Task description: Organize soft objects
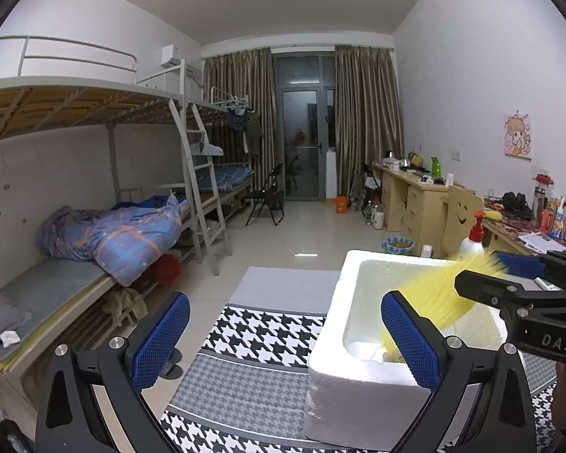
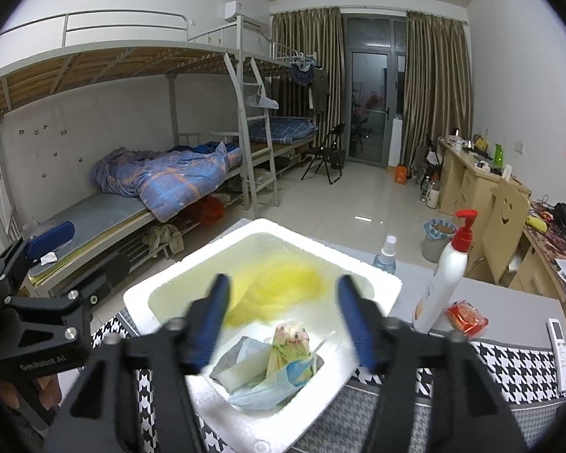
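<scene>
A white foam box [image 2: 143, 298] stands on a houndstooth cloth [image 1: 260, 332]. My right gripper [image 2: 283, 283] hovers over it, open. A blurred yellow soft thing [image 2: 268, 298] lies just ahead of and below its blue pads, which do not press on it. In the left wrist view the same yellow thing [image 1: 430, 290] streaks across the box [image 1: 358, 373] under the right gripper [image 1: 486, 270]. A blue face mask [image 2: 268, 389] and a small printed packet [image 2: 288, 343] lie in the box's near corner. My left gripper [image 1: 285, 309] is open and holds nothing, left of the box.
A white pump bottle with a red top [image 2: 445, 275], a red packet [image 2: 466, 317], a remote [image 2: 560, 351] and a small spray bottle [image 2: 386, 253] stand right of the box. A bunk bed [image 1: 94, 234] lines the left wall, desks [image 1: 415, 196] the right.
</scene>
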`<state>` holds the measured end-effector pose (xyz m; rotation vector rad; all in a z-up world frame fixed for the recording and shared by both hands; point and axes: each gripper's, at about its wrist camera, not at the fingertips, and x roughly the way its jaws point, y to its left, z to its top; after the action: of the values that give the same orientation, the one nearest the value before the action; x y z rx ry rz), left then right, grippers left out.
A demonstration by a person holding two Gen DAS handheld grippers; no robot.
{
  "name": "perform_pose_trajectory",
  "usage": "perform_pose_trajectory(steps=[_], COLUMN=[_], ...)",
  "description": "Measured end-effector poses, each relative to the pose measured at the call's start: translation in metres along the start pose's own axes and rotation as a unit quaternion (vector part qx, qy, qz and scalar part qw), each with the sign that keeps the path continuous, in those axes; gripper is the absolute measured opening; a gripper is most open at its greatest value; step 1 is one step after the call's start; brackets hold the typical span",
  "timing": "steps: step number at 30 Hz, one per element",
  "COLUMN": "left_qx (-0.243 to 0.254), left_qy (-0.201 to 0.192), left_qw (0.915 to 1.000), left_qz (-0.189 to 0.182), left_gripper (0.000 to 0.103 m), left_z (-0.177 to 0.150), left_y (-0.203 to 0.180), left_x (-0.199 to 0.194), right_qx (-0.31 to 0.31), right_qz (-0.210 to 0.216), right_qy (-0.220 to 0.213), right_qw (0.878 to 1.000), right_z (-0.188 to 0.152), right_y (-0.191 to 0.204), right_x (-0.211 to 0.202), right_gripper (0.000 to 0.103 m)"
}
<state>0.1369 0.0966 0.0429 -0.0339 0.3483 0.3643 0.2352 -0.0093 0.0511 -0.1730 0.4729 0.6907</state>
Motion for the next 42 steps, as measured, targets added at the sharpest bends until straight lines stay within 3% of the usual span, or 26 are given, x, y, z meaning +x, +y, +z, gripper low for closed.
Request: perform_pose_trajectory(steps=[10,14,20,25,42], left_qx=[-0.003,-0.010,-0.005,0.000,0.003], left_qy=[-0.001,-0.004,-0.011,-0.019,-0.049], left_qw=[1.0000,0.9999,0.9997,0.9994,0.9973], left_qz=[-0.002,-0.007,-0.021,-0.028,-0.054], left_gripper=[0.102,0.102,0.102,0.102,0.102], left_z=[-0.001,-0.003,-0.001,0.000,0.000], left_y=[0.002,0.002,-0.009,-0.016,-0.035], left_x=[-0.001,-0.006,-0.018,-0.031,-0.078], right_qx=[0.002,0.007,0.007,0.003,0.005], right_qz=[0.002,-0.004,-0.008,-0.017,-0.033], right_qy=[-0.011,-0.023,-0.040,-0.063,-0.110], right_qw=[1.000,1.000,0.999,0.998,0.993], right_z=[-0.001,0.000,-0.006,-0.012,-0.036], right_y=[-0.002,-0.008,-0.010,-0.011,-0.013], right_x=[-0.012,-0.023,-0.041,-0.055,-0.108], right_gripper=[0.071,0.079,0.080,0.096,0.099])
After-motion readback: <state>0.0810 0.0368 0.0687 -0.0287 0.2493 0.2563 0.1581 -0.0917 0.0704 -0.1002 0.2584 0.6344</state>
